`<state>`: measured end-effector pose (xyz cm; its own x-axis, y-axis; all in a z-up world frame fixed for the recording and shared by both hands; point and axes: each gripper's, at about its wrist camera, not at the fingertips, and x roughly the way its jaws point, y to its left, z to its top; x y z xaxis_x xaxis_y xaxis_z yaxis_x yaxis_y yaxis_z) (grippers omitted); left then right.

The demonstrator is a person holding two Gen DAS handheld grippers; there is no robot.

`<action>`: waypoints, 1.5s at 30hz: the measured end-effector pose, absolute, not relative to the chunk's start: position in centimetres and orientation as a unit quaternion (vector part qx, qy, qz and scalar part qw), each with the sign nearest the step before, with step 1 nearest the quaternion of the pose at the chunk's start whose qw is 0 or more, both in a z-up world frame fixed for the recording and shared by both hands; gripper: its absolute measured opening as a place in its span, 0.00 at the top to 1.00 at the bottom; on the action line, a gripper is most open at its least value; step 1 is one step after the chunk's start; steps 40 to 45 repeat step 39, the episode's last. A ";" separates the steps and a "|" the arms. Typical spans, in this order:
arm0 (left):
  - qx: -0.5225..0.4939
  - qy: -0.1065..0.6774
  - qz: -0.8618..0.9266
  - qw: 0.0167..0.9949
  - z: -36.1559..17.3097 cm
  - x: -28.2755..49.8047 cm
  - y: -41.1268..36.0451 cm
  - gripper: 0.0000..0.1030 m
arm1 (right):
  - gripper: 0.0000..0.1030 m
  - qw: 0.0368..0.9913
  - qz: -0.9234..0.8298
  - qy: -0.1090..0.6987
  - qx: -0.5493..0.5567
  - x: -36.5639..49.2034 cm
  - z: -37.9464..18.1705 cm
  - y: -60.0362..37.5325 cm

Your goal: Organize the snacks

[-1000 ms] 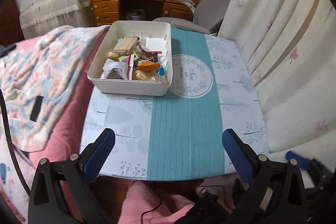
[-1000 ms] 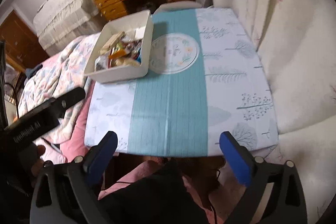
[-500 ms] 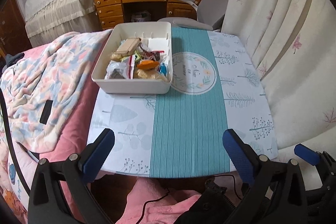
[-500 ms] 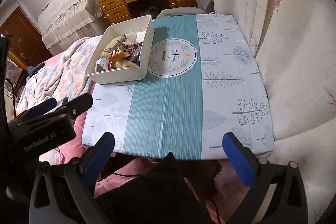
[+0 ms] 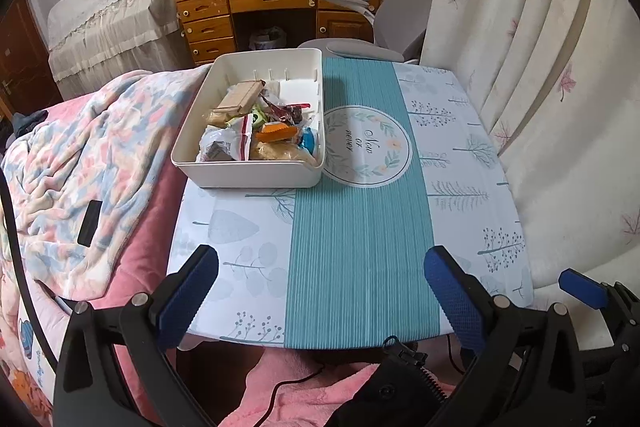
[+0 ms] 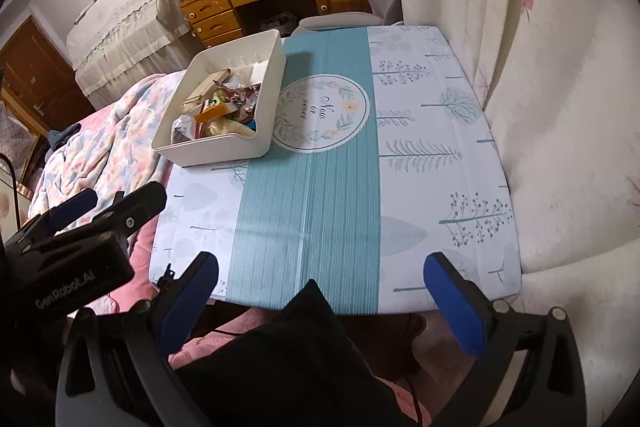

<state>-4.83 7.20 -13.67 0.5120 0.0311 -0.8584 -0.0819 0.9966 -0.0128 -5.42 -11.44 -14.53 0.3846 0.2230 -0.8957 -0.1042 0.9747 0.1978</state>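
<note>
My left gripper and right gripper both gape wide, holding nothing; one white plastic bin holds the wrapped snacks.

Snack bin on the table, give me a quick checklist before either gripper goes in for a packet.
1. Left gripper open and holding nothing: ok.
2. Right gripper open and holding nothing: ok.
3. White bin upright on the tablecloth: ok.
4. Snack packets reachable from above, no lid: ok.
5. Packets sorted: not ok, jumbled.
6. Path over the cloth to the bin free: ok.
</note>
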 end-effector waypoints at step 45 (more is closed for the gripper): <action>-0.017 0.489 0.045 0.871 -13.3 -4.3 6.8 0.01 | 0.00 0.822 0.103 0.556 0.057 -4.2 -15.3 -11.2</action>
